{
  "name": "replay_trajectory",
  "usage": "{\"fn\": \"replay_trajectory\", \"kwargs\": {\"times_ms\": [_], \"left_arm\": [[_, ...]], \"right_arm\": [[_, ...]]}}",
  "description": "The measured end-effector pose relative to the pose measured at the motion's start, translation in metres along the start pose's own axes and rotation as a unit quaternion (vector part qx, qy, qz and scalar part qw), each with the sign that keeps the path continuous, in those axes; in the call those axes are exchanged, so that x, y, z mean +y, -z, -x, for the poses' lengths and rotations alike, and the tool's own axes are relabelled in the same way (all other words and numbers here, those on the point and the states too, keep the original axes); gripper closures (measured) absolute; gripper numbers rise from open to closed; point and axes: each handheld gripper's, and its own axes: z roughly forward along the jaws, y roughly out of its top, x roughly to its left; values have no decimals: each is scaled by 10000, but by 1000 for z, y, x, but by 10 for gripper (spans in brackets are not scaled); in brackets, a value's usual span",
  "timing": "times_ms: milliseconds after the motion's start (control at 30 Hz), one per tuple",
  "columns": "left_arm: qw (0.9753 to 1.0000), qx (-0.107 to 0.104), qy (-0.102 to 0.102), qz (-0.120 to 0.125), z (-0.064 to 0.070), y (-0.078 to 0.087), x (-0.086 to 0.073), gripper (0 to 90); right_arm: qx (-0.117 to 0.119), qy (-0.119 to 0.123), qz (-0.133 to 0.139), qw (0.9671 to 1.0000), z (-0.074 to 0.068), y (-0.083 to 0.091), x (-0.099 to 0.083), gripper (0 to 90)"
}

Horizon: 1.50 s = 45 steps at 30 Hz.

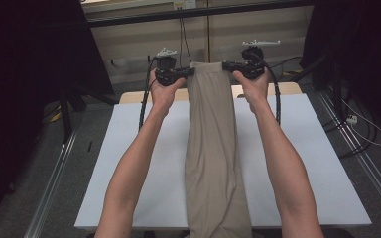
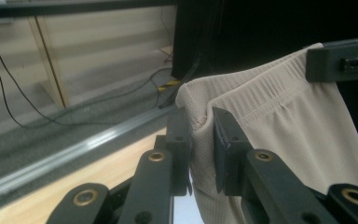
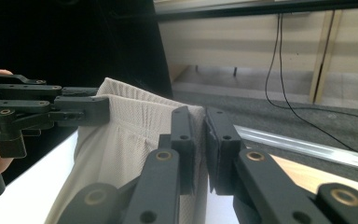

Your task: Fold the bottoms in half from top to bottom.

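Beige trousers [image 1: 212, 148] hang lengthwise over the white table [image 1: 144, 163], waistband corners clamped by my left gripper [image 1: 191, 72] and right gripper [image 1: 225, 65]; I judge equal tension, level hands best.

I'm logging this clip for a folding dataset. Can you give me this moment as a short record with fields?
garment: beige trousers, held up by the waistband, hanging down over the table
left gripper: shut on one waistband corner
right gripper: shut on the other corner
surface: white table
waistband: stretched fairly level between the two grippers
lower end: runs past the table's near edge
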Motion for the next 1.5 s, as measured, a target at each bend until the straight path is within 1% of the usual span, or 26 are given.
{"fn": "replay_trajectory", "kwargs": {"times_ms": [133, 200, 233, 267, 367, 433, 467, 567, 667, 733, 800, 867, 900, 967, 1033, 1067, 1133, 1167, 1233, 1267, 1333, 1367, 1400, 1433, 1467, 1500], "left_arm": [[9997, -104, -76, -209, 8, 5, -10, 784], [9995, -197, -108, -210, 13, 11, -16, 784], [9993, -243, -157, -255, 16, 16, -19, 784], [9992, -295, -154, -223, 18, 20, -22, 784], [9988, -395, -208, -193, 28, 34, -30, 784], [9982, -509, -274, -185, 36, 46, -36, 784], [9978, -537, -337, -181, 41, 53, -39, 784], [9969, -692, -351, -127, 54, 72, -46, 784], [9956, -774, -483, -192, 69, 90, -58, 779], [9937, -895, -632, -232, 79, 101, -68, 776], [9920, -1022, -665, -313, 88, 111, -79, 774], [9896, -1139, -778, -394, 98, 119, -92, 772], [9888, -1195, -778, -432, 103, 123, -101, 771], [9888, -1192, -732, -511, 110, 127, -115, 771], [9873, -1283, -756, -557, 117, 129, -134, 771], [9866, -1319, -760, -587, 119, 130, -140, 770], [9843, -1398, -766, -761, 124, 130, -155, 768], [9818, -1473, -834, -867, 127, 131, -163, 765], [9802, -1545, -807, -941, 131, 134, -173, 761], [9788, -1571, -840, -1007, 134, 136, -179, 761], [9764, -1679, -860, -1056, 141, 141, -190, 761], [9739, -1752, -917, -1117, 145, 144, -195, 761], [9722, -1783, -961, -1176, 149, 146, -200, 761], [9712, -1801, -953, -1235, 153, 148, -205, 761], [9686, -1840, -1023, -1323, 157, 150, -211, 761], [9674, -1852, -1056, -1367, 160, 151, -214, 761]], "right_arm": [[68, 22, -70, 10000, 0, 8, -11, 829], [135, 44, -103, 9998, -3, 14, -22, 829], [182, 16, -84, 9998, -3, 17, -25, 829], [273, -41, -74, 9996, -5, 21, -30, 829], [357, 49, -81, 9993, -12, 33, -37, 829], [473, 110, -85, 9988, -19, 43, -42, 829], [480, 173, -104, 9986, -23, 49, -44, 829], [591, 289, -123, 9978, -36, 66, -51, 829], [729, 387, -128, 9965, -48, 84, -62, 829], [808, 480, -180, 9954, -57, 97, -74, 829], [928, 526, -216, 9941, -63, 108, -86, 829], [998, 593, -293, 9928, -69, 118, -98, 829], [1038, 624, -341, 9921, -72, 123, -105, 829], [1103, 659, -461, 9906, -77, 131, -119, 828], [1143, 658, -541, 9898, -81, 137, -135, 828], [1162, 628, -591, 9895, -82, 139, -146, 828], [1236, 520, -702, 9885, -81, 141, -162, 828], [1254, 488, -784, 9878, -81, 141, -169, 827], [1325, 426, -968, 9855, -81, 142, -184, 826], [1354, 414, -1026, 9846, -83, 143, -191, 825], [1432, 469, -1088, 9826, -86, 148, -202, 820], [1452, 460, -1146, 9817, -88, 151, -207, 818], [1468, 528, -1205, 9804, -91, 154, -212, 816], [1475, 615, -1268, 9790, -94, 158, -217, 812], [1472, 690, -1324, 9778, -97, 161, -222, 807], [1481, 746, -1406, 9761, -100, 164, -228, 802]]}}
